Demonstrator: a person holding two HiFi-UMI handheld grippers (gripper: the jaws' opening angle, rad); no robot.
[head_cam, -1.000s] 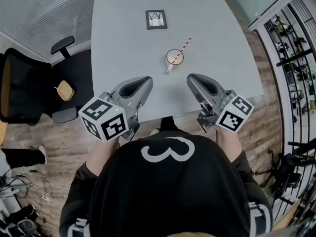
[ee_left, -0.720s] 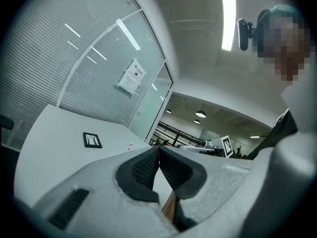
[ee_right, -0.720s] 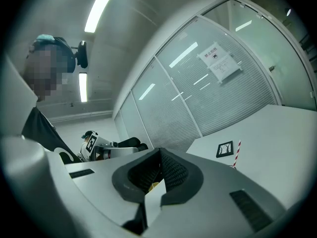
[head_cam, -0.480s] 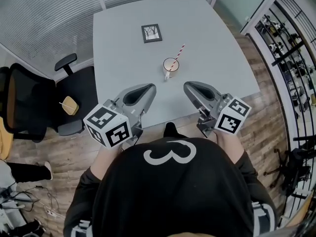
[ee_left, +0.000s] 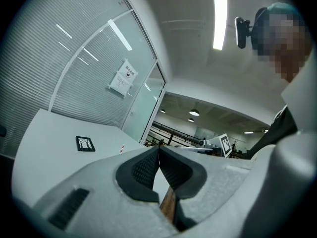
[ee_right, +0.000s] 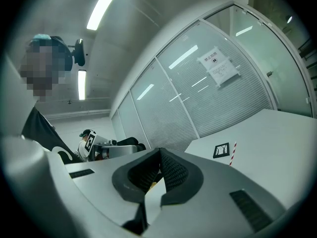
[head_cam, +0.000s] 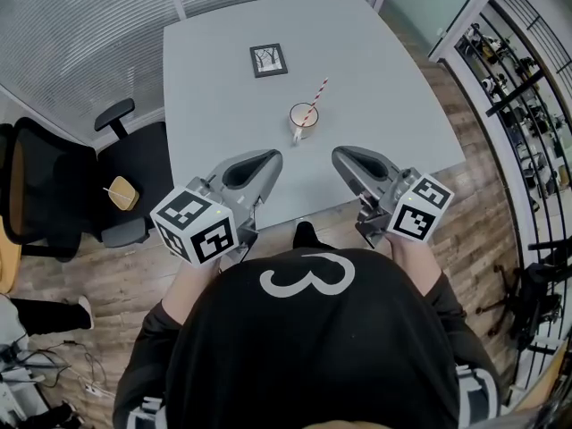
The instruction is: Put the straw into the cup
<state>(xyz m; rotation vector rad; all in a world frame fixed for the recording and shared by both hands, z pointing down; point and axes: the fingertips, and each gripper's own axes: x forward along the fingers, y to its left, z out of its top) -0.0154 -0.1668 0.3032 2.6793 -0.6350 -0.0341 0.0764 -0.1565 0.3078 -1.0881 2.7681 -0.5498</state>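
A small cup (head_cam: 304, 117) stands near the middle of the grey table (head_cam: 206, 105). A red-and-white striped straw (head_cam: 315, 92) stands in it and leans to the far right. My left gripper (head_cam: 268, 156) hangs over the table's near edge, left of and short of the cup, shut with nothing held. My right gripper (head_cam: 343, 155) hovers at the same distance on the right, also shut and empty. In the left gripper view the jaws (ee_left: 158, 150) meet and only the straw tip (ee_left: 122, 148) shows. In the right gripper view the jaws (ee_right: 159, 155) are closed, with the straw (ee_right: 232, 154) beyond them.
A small black picture frame (head_cam: 268, 60) lies on the table beyond the cup. A black office chair (head_cam: 54, 168) stands left of the table. Metal shelving (head_cam: 527, 105) lines the right side. Glass walls with blinds (head_cam: 80, 34) close off the far side.
The head view has shifted slightly, so the table and cup sit a little differently in the picture. Both grippers stay shut near the table's front edge, and the straw stays in the cup.
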